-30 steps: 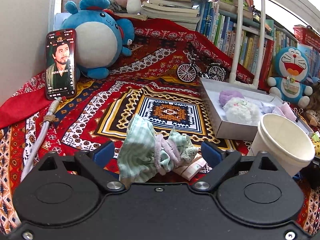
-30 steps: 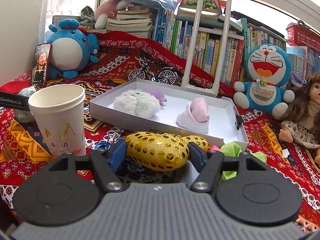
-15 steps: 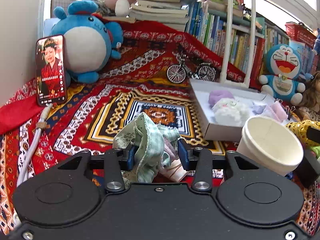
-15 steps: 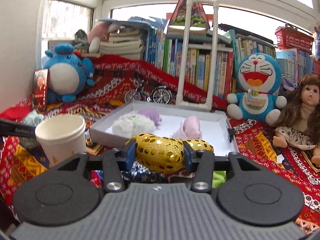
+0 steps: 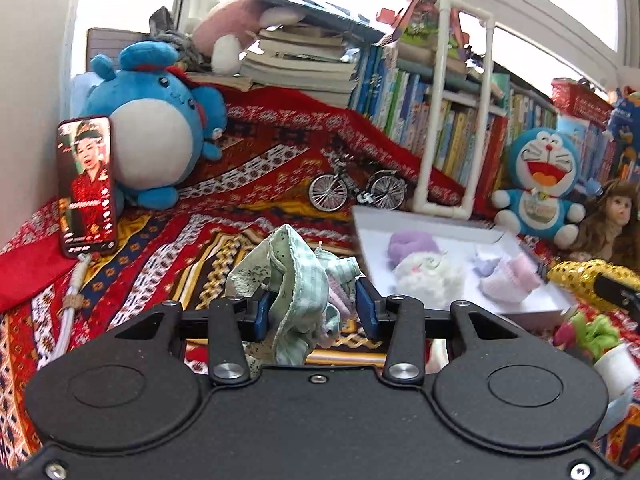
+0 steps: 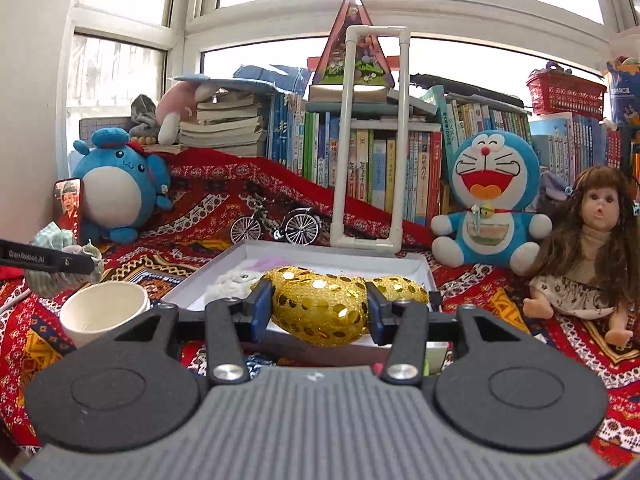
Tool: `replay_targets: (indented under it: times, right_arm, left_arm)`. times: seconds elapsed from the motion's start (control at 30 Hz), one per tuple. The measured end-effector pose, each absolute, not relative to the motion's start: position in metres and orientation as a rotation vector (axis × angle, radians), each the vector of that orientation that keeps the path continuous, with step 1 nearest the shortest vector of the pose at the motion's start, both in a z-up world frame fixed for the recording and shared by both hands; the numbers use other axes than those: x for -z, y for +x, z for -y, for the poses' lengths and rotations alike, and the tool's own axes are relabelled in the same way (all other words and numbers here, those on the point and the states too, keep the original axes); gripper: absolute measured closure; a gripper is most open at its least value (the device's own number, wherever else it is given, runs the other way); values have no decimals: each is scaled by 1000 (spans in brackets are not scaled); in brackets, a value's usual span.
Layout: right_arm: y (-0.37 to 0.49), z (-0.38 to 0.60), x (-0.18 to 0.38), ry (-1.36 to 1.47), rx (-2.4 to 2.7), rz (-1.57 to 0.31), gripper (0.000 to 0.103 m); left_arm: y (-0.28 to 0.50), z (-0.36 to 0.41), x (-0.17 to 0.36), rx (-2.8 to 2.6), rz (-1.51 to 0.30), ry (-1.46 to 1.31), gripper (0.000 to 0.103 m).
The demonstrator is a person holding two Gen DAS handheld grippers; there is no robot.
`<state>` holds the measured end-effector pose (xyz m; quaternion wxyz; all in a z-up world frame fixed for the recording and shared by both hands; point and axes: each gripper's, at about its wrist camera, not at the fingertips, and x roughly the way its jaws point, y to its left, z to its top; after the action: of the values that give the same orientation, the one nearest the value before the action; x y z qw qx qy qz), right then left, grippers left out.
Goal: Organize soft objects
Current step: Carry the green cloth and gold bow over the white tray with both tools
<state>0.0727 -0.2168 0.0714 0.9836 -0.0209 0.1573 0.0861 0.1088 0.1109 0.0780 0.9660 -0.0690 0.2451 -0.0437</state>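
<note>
A bundle of green checked cloth (image 5: 298, 288) is clamped between the closed-in jaws of the left gripper (image 5: 316, 310) and held above the patterned blanket (image 5: 224, 216); a gold sequined pouch (image 6: 320, 308) is pinched the same way by the right gripper (image 6: 318, 312), held just in front of the white tray (image 6: 236, 258). A paper cup (image 6: 105, 311) is seen just left of the tray, which holds a white fluffy ball (image 5: 430, 278), a purple ball (image 5: 412, 242) and a pink sock (image 5: 510, 280). Behind it a toy bicycle (image 6: 276, 226), a blue round plush (image 6: 118, 192) and a doll (image 6: 588, 248) are lined up.

"GenRobot.AI" (white lettering) runs along the left gripper (image 6: 48, 261)
</note>
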Motion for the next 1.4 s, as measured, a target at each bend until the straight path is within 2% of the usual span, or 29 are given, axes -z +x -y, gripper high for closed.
replay_targets:
  times: [0.23,0.6,0.97,1.2,1.4]
  right_arm:
    - [87,230,-83,-2,-153,-335,52]
    - [137,249,-85,69,-158,-515,52]
    - [193,256,-81,69,-188,-693,51]
    - [219,256,-65,78,-200,-783,51]
    - [234,253,-55,87,-207,-803,51]
  left_arm:
    - [126,-102,-108,179,-501,-162,63]
    - [193,-60,-142,397,-702,-186,63]
    - [272,4,-109,485,-1048,-138,63]
    - [303,22,-80,437,-1148,-82,63]
    - [319,23,-63,407,-1153,-91,63]
